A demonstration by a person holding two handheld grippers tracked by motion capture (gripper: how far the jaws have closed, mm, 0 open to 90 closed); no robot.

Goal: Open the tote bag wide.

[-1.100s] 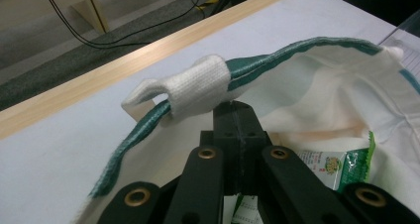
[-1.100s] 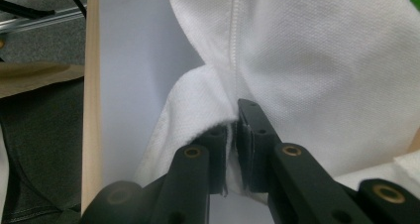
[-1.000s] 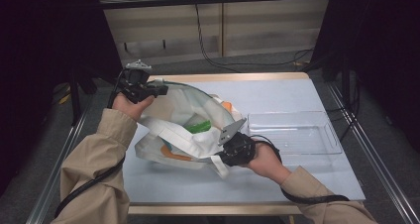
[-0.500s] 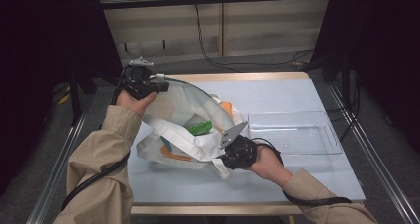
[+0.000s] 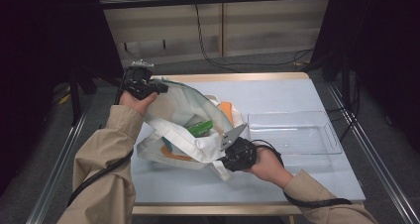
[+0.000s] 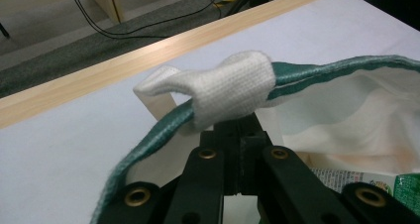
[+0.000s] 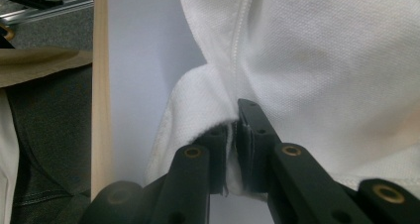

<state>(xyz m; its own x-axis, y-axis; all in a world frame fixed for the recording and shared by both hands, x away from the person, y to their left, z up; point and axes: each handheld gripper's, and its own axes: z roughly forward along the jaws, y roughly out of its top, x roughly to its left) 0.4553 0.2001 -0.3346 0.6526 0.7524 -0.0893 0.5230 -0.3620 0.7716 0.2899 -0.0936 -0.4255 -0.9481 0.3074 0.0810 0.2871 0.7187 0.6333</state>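
White cloth is pinched in both my grippers. My left gripper (image 5: 154, 86) has its jaws clamped together on the green-trimmed rim (image 6: 163, 122) of the bag (image 5: 185, 130), right where a white handle loop (image 6: 233, 87) is sewn on, near the far left corner of the table (image 5: 297, 92). My right gripper (image 5: 232, 152) is clamped on a fold of the bag's near side, toward the front edge, with the fabric (image 7: 322, 60) bunched between the jaws. Compared with a second ago, my left hand has lifted the rim a little higher and farther back, while my right has stayed put, so the mouth now gapes wider. A green packet (image 5: 200, 128) and something orange (image 5: 227, 110) show inside. The clear tray (image 5: 294, 132) sits empty on the right side of the table. I judge the bag is now open enough to start getting things out.
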